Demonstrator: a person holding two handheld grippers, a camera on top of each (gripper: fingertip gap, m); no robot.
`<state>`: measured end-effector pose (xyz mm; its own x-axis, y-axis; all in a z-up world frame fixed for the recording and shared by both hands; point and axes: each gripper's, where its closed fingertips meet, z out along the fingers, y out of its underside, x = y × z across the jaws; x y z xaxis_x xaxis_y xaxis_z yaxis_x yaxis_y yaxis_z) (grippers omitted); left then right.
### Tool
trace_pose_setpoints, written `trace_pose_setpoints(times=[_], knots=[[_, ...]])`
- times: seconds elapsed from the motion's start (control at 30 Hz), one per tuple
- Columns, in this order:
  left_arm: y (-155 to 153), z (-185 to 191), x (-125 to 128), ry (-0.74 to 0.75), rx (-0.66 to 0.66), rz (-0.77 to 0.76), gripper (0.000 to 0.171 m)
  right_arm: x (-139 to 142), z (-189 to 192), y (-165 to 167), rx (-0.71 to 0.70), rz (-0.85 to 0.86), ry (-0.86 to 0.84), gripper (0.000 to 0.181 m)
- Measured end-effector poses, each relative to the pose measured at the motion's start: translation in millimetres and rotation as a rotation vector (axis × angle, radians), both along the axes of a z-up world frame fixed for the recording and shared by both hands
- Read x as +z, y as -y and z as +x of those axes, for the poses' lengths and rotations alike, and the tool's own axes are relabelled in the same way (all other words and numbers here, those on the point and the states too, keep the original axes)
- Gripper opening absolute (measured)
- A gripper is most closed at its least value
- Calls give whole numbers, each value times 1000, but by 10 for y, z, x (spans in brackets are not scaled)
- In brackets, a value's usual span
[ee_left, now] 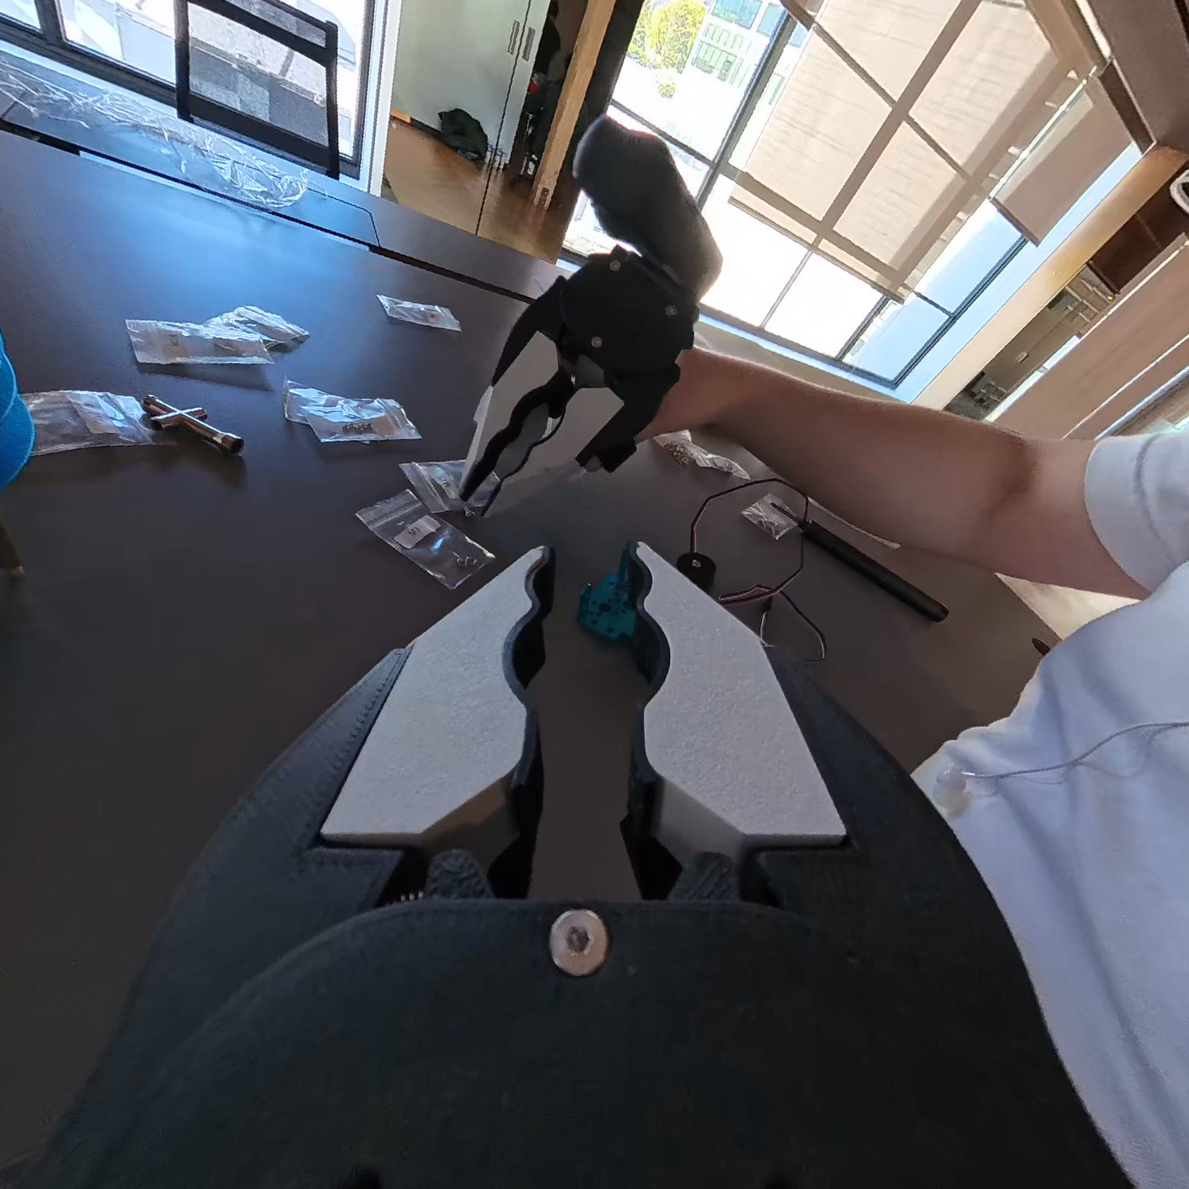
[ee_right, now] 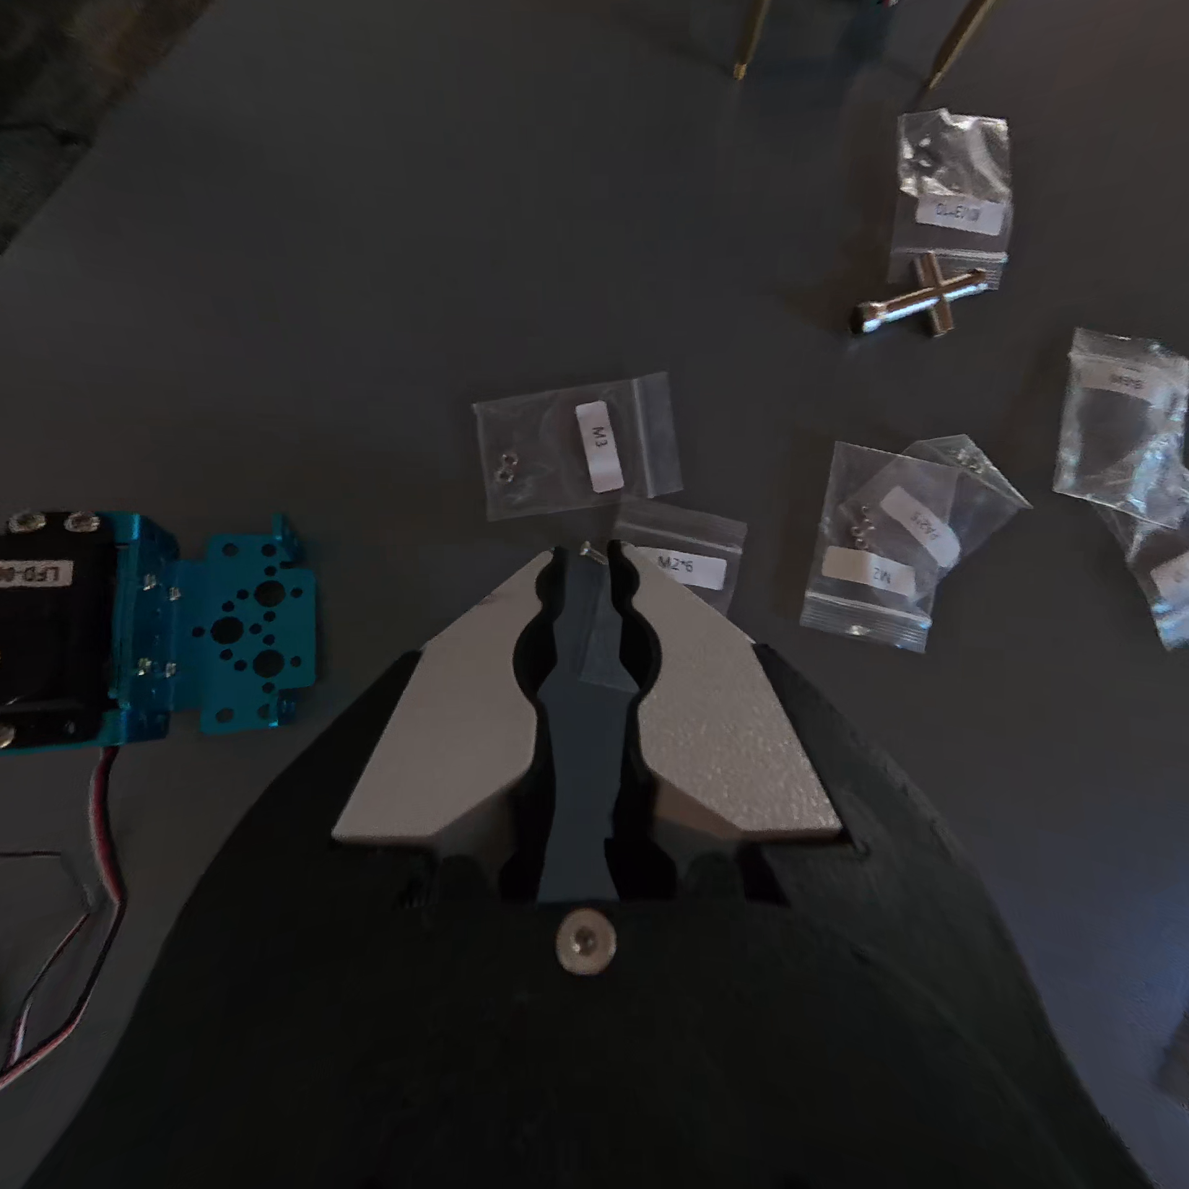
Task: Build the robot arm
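My right gripper points down at the dark table. Its jaws stand a narrow gap apart, with a tiny silver screw lying between the tips. Its right finger overlaps a small clear bag. In the left wrist view the right gripper touches down beside the bags. My left gripper is open and empty, hovering above the table. A blue perforated metal bracket shows beyond its right finger. In the right wrist view the bracket is fixed to a black servo with wires.
Several small clear bags of hardware lie scattered. A metal cross wrench, a black rod-shaped tool and a wired black disc lie on the table. A person's forearm reaches across. A chair stands behind. My right fingertips sit around 15 cm from my left ones. It is some 9 cm from my right tips to the bracket. The left camera catches it too, in the left wrist view. The black servo is about equally far from each gripper, around 12 cm.
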<state>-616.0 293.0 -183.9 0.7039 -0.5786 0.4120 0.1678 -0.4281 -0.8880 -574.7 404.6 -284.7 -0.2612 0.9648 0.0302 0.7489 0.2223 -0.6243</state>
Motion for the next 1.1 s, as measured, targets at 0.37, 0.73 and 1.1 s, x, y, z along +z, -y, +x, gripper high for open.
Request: trace_pose_setpoints(times=[0.37, 0.73, 1.1], knots=[[8, 28, -25, 48, -2, -7, 18, -41, 54, 32, 0, -47, 94, 6], [-251, 1025, 585, -32, -108, 276, 13, 1853, 433, 850, -144, -985, -638, 4], [-101, 1573, 1082, 169, -201, 293, 3, 2150, 990, 997, -211, -980, -857, 3]])
